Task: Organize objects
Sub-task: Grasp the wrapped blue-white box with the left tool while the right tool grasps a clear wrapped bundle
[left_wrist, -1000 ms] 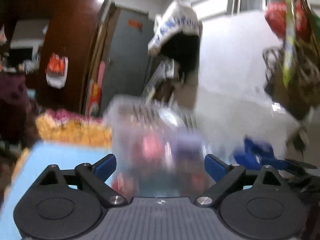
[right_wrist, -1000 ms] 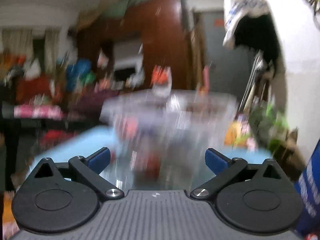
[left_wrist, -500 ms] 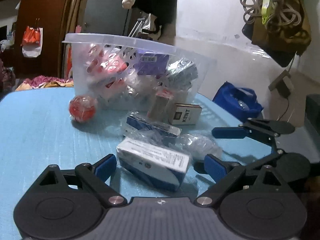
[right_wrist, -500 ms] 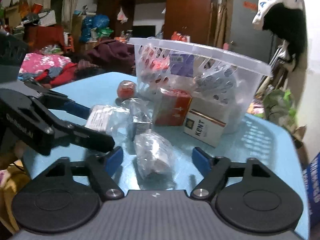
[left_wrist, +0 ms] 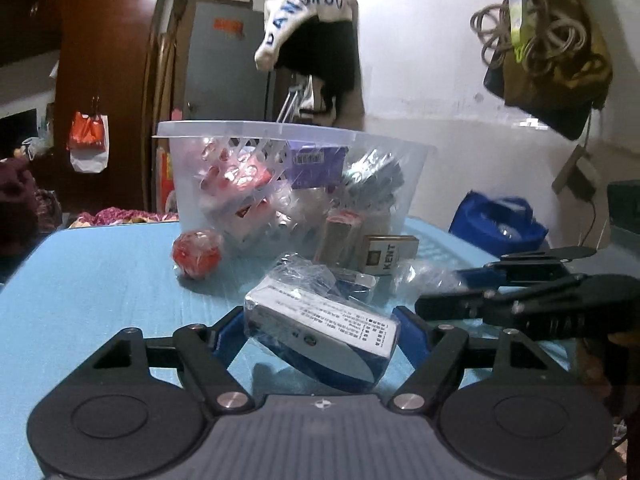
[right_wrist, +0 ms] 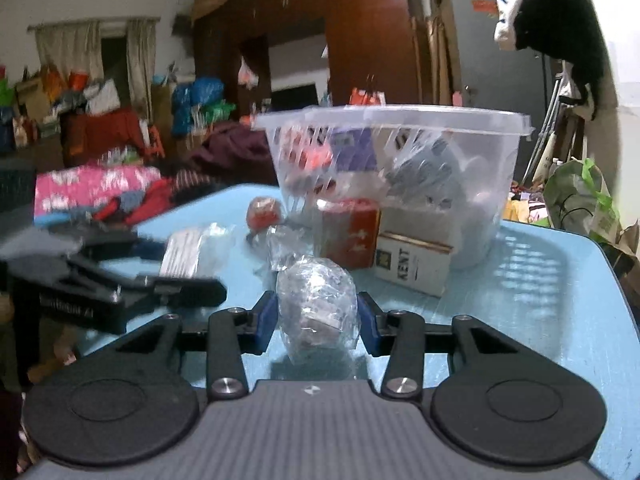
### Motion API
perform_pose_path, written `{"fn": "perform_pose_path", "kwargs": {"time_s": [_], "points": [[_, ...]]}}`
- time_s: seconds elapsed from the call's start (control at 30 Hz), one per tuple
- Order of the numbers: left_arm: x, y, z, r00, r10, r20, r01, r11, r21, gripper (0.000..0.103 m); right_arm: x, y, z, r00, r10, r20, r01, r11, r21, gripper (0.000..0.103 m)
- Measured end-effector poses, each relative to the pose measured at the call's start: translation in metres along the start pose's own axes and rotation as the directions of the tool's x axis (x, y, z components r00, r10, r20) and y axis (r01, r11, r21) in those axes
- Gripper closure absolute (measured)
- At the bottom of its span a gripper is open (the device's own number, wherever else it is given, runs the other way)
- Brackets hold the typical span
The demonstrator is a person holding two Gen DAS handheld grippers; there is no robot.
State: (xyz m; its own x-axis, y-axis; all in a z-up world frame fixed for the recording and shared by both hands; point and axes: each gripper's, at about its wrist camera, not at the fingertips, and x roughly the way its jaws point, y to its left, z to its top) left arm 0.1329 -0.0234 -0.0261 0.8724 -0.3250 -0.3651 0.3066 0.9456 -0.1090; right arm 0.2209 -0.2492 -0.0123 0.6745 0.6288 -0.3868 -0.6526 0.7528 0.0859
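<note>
My left gripper (left_wrist: 320, 330) is shut on a plastic-wrapped blue and white box (left_wrist: 320, 328) and holds it tilted, just above the blue table (left_wrist: 100, 288). My right gripper (right_wrist: 316, 320) is shut on a clear plastic-wrapped bundle (right_wrist: 316, 304) low over the table. A clear plastic basket (left_wrist: 288, 176) with several packets inside stands behind; it also shows in the right wrist view (right_wrist: 400, 176). The right gripper shows at the right of the left wrist view (left_wrist: 520, 292).
A red ball (left_wrist: 196, 254), a red box (right_wrist: 352, 232) and a white KENT pack (right_wrist: 412, 264) sit by the basket. Another wrapped packet (right_wrist: 192, 252) lies at left. A blue bag (left_wrist: 496, 220) sits beyond the table's right edge.
Both grippers have closed: the left on the blue and white box, the right on the wrapped bundle. Both have moved forward toward the basket.
</note>
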Motion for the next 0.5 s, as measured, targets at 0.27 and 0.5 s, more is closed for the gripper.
{"fn": "perform_pose_path", "kwargs": {"time_s": [0.27, 0.5], "points": [[-0.007, 0.009, -0.004, 0.997, -0.043, 0.065, 0.046, 0.998, -0.042, 0.023, -0.008, 0.002, -0.002, 0.994, -0.053, 0.097, 0.052, 0.999, 0.012, 0.057], [-0.007, 0.018, -0.007, 0.991, -0.098, 0.089, 0.104, 0.992, -0.067, 0.023, -0.009, 0.000, -0.002, 0.992, -0.053, 0.113, 0.051, 0.998, 0.024, 0.057]]}}
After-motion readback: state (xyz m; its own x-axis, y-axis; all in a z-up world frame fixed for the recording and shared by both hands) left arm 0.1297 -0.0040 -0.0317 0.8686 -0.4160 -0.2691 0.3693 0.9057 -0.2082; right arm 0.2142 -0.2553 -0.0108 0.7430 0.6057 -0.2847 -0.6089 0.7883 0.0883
